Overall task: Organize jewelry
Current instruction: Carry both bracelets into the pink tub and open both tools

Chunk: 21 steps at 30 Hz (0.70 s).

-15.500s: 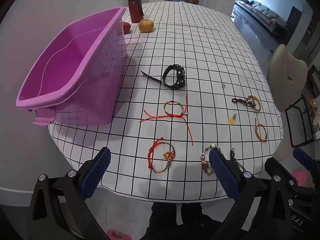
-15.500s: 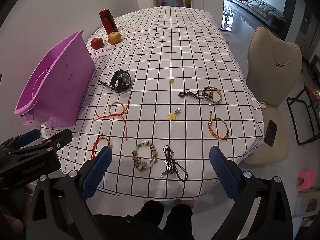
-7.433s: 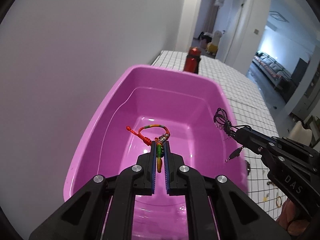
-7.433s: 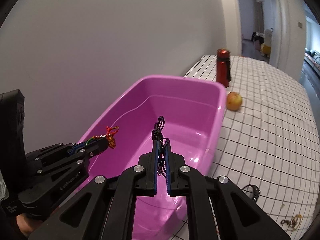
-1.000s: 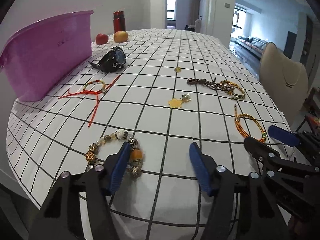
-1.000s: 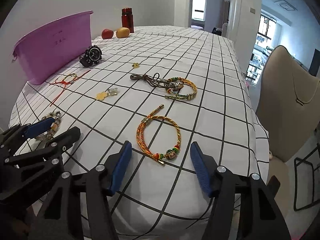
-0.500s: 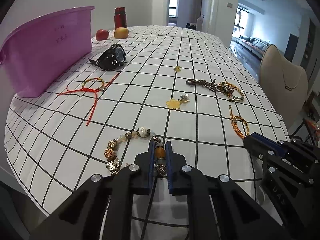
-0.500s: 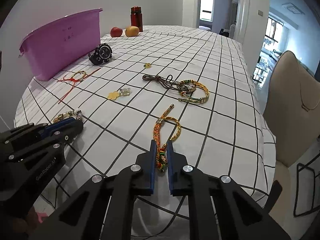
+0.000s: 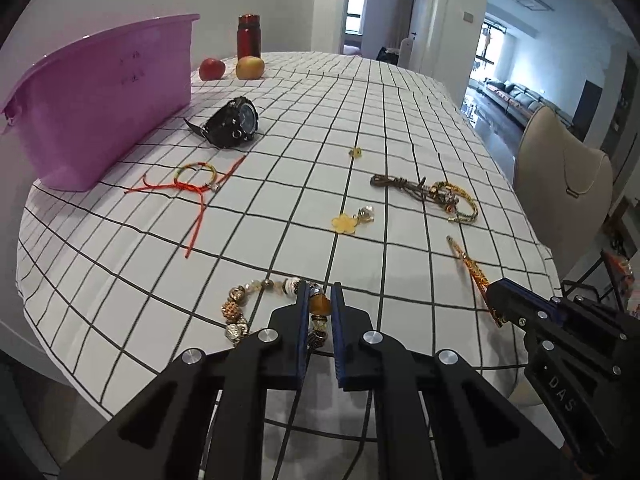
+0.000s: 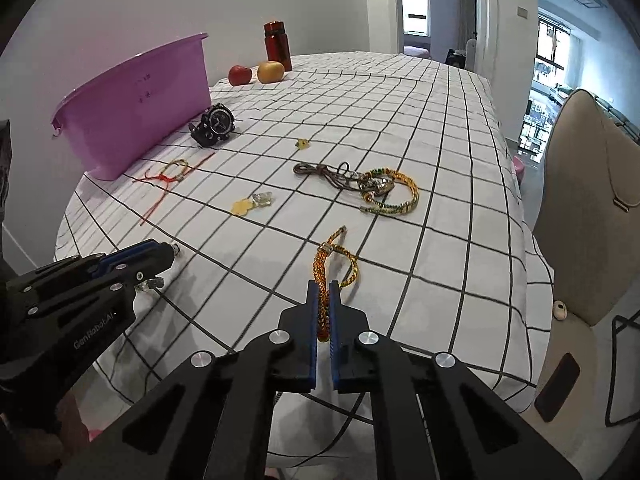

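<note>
My left gripper [image 9: 320, 300] is shut on the beaded bracelet [image 9: 240, 306], pinching its amber bead near the table's front edge. My right gripper [image 10: 323, 292] is shut on the orange braided bracelet [image 10: 334, 256], whose loop lies stretched on the cloth ahead of the fingers. The purple bin [image 9: 100, 96] stands at the far left. On the checked cloth also lie a black watch [image 9: 232, 122], a red-string bracelet [image 9: 194, 178], a yellow flower charm [image 9: 346, 224], a small yellow charm [image 9: 355, 153] and a brown cord with a green-gold bracelet [image 9: 444, 196].
A red bottle [image 9: 249, 36], a red apple [image 9: 212, 69] and a yellow apple [image 9: 250, 67] stand at the table's far end. A beige chair [image 10: 588, 208] stands close to the right edge. The table's front edge drops off just below both grippers.
Both grippers have lifted slightly and drawn back, each still shut on its bracelet. The orange bracelet is pulled into a longer, narrower loop.
</note>
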Available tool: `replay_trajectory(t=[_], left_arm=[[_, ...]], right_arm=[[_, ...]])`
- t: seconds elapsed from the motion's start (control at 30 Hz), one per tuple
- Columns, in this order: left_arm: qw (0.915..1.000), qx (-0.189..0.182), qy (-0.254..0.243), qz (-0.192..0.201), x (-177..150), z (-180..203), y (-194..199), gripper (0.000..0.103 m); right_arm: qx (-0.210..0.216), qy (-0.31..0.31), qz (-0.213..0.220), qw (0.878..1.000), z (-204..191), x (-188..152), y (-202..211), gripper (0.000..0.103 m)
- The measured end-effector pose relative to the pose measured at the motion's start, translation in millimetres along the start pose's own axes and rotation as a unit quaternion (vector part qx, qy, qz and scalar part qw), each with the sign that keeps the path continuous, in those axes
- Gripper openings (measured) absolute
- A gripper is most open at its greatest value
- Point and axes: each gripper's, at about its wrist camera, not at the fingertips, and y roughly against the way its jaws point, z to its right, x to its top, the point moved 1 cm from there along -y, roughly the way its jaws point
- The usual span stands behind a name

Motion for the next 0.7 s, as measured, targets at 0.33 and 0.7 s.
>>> replay_trajectory(t=[0.33,0.7], left_arm=[[0.9993,0.007,0.035,0.005,23.1,-9.8,29.8,0.011],[0.9959,0.022,0.082,0.029,65.1,-44.2,79.7,0.011]], right_arm=[[0.036,0.009,0.004,0.999,-4.4,24.0,24.4,0.005],[0.086,0.049,0.013,0.995,-30.8,74.9,47.0,0.005]])
